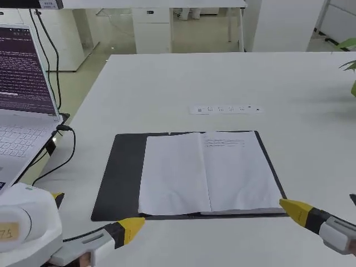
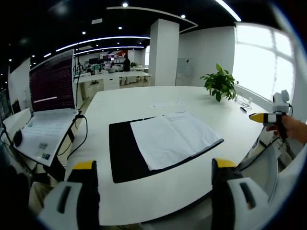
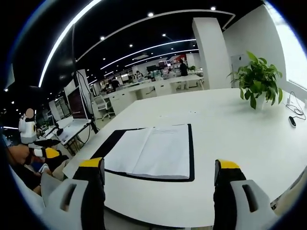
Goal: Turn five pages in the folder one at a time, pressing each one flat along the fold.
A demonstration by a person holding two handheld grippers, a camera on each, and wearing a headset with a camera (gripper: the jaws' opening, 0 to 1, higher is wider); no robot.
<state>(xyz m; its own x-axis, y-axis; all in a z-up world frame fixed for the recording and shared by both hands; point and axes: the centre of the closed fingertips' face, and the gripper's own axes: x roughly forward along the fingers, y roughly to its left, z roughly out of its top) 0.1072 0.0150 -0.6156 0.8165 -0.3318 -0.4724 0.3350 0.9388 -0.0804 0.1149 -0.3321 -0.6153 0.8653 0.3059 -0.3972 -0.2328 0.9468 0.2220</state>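
Observation:
A black folder point(image 1: 125, 172) lies open and flat on the white table, its white pages point(image 1: 206, 172) spread to both sides of the fold. The right page carries a few lines of print near its top. My left gripper point(image 2: 153, 177) hovers off the folder's near left corner, open and holding nothing; one yellow fingertip point(image 1: 131, 228) points at that corner. My right gripper point(image 3: 160, 172) hangs open off the near right corner, with a yellow fingertip point(image 1: 297, 212) just beside the cover's edge. The folder point(image 2: 163, 139) lies ahead of both grippers, apart from them point(image 3: 153, 151).
An open laptop point(image 1: 22, 94) stands at the table's left edge, and its cable point(image 1: 69, 153) loops near the folder's left side. A white power strip point(image 1: 225, 109) lies beyond the folder. A potted plant point(image 3: 259, 79) stands at the far right.

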